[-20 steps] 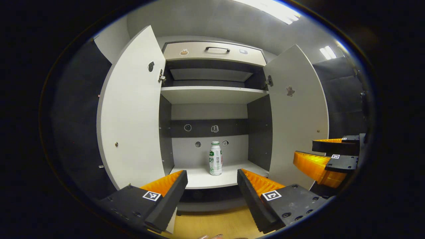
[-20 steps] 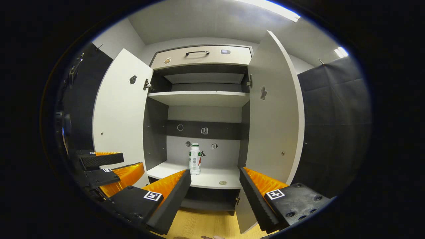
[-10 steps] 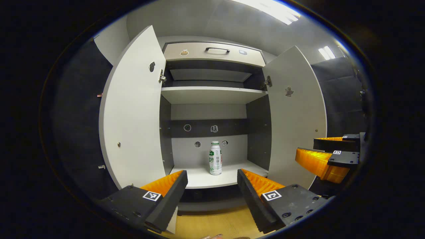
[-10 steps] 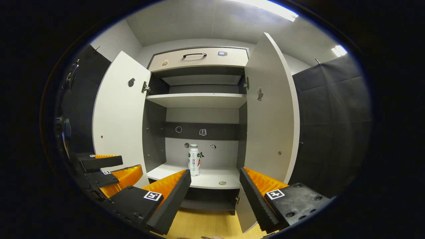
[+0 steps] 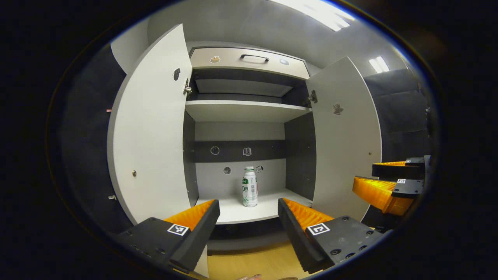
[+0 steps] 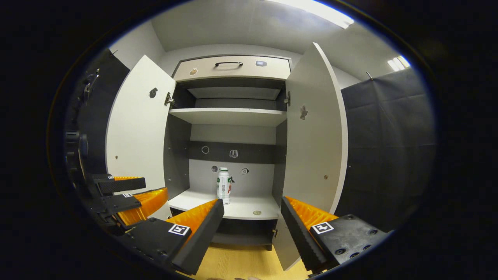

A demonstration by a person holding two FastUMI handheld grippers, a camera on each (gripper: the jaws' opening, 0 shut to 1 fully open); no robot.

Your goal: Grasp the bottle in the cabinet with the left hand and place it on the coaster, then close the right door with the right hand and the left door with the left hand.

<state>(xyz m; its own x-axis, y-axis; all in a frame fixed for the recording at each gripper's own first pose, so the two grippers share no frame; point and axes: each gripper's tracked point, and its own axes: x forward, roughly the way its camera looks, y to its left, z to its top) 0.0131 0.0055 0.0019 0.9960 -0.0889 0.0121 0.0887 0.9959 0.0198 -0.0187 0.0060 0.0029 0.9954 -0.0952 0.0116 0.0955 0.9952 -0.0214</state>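
— Black padded cloth (image 6: 389,147) is seen lining the booth on both sides of a pale cabinet (image 6: 233,68), with wood-toned flooring (image 6: 237,262) below it. What is laid out at the front?

— Both doors are swung wide. In the left gripper view, the left door (image 5: 149,128) and the right door (image 5: 344,136) are splayed outward, so the whole opening between their inner edges is left free. A white bottle (image 5: 249,186) is stood upright on the lower shelf (image 5: 233,212), toward the back wall, well apart from both side panels and from the shelf's front edge.

— How are the grippers held?

— The left gripper (image 5: 249,214) is held short of the shelf edge with its fingers spread apart; nothing is gripped, and the bottle is framed in the gap, farther off. The right gripper (image 6: 252,214) is likewise spread wide and holds nothing, level with the shelf front.

— What is offered by one view and not the other?

— In the right gripper view, a small round coaster (image 6: 256,212) is made out lying flat near the front of the shelf, to the right of the bottle (image 6: 223,186). There the right door (image 6: 317,132) is seen nearly edge-on. Each gripper is also caught at the margin of the other's view.
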